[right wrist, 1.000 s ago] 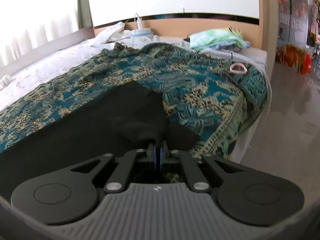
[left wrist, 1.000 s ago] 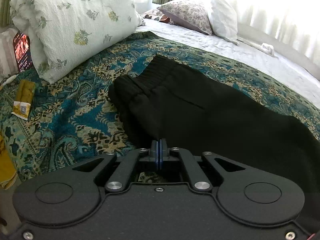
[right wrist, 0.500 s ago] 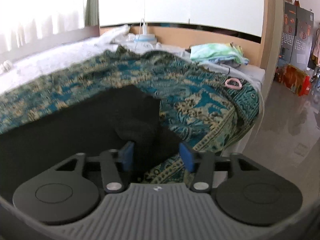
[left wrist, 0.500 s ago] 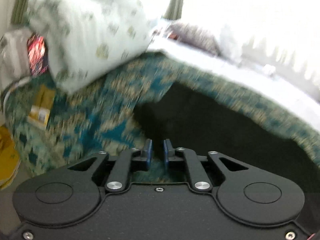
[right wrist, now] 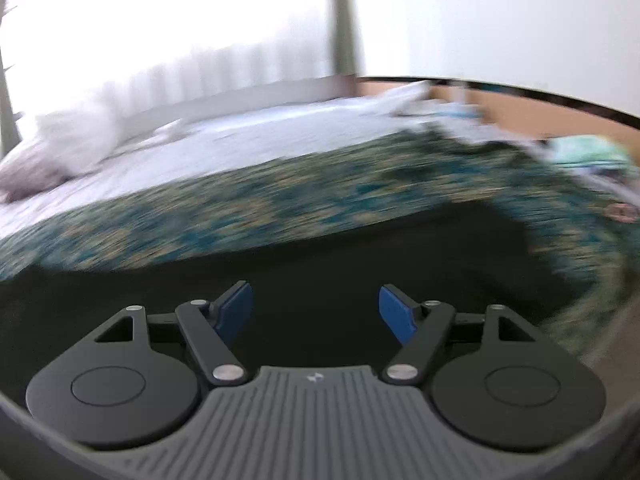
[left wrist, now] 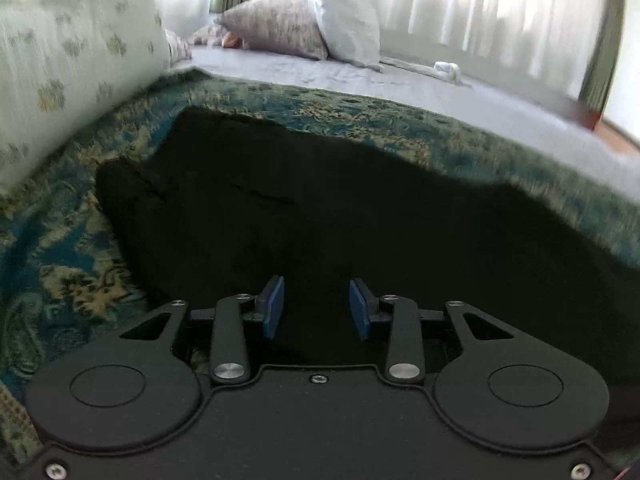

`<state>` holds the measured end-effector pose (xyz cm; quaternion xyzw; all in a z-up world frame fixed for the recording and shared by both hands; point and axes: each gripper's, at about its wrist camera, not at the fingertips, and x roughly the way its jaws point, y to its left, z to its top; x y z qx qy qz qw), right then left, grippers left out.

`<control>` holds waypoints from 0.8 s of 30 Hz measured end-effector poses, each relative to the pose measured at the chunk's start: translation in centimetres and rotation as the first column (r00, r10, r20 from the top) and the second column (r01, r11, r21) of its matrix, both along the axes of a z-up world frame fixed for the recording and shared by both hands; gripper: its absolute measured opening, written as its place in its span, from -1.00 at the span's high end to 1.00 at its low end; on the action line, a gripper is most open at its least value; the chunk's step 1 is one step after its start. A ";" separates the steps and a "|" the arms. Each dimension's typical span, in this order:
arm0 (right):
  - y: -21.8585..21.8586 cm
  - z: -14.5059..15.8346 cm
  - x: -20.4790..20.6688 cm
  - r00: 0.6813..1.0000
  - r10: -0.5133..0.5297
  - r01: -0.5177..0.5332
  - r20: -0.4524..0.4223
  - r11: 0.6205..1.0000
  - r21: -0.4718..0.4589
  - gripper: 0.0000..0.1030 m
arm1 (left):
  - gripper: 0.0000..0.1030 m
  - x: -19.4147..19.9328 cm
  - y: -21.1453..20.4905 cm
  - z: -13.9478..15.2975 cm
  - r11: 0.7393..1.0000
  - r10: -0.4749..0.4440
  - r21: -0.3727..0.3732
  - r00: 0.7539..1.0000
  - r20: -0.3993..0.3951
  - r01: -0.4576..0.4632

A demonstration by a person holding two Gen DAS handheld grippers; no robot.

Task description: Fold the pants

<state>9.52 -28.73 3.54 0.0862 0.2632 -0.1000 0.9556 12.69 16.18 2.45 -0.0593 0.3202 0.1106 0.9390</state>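
Note:
Black pants [left wrist: 304,200] lie flat on a teal patterned bedspread [left wrist: 60,248], waistband end to the left in the left wrist view. My left gripper [left wrist: 316,306] is open and empty, just over the near edge of the pants. In the right wrist view the pants [right wrist: 360,256] stretch across the frame on the bedspread [right wrist: 240,208]. My right gripper [right wrist: 316,312] is open wide and empty above the dark cloth. Both views are motion-blurred.
A large floral pillow [left wrist: 68,60] lies at the left, two more pillows [left wrist: 312,28] at the back by the curtains. A white sheet [right wrist: 224,136] covers the far bed. Folded green cloth [right wrist: 588,152] and a pink ring [right wrist: 620,212] lie at the right end.
Both grippers were shut on the pants' edge a second ago. Both have opened, let go of the cloth, and swung toward the middle of the pants.

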 end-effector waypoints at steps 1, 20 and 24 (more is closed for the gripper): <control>1.5 -0.4 0.3 0.999 0.038 -0.038 -0.006 0.999 0.006 -0.59 | 0.33 -0.3 -0.3 -0.2 0.999 -0.011 0.042 1.000 0.002 0.011; 20.5 -4.8 -3.0 0.873 0.485 -0.488 -0.053 0.866 -0.106 -0.57 | 0.41 -1.8 0.0 1.7 0.995 -0.069 0.071 0.997 -0.032 0.071; 21.4 -4.4 -4.3 0.848 0.521 -0.530 -0.100 0.838 -0.132 -0.57 | 0.41 -0.9 -4.0 4.3 0.966 -0.242 0.097 0.970 0.027 0.238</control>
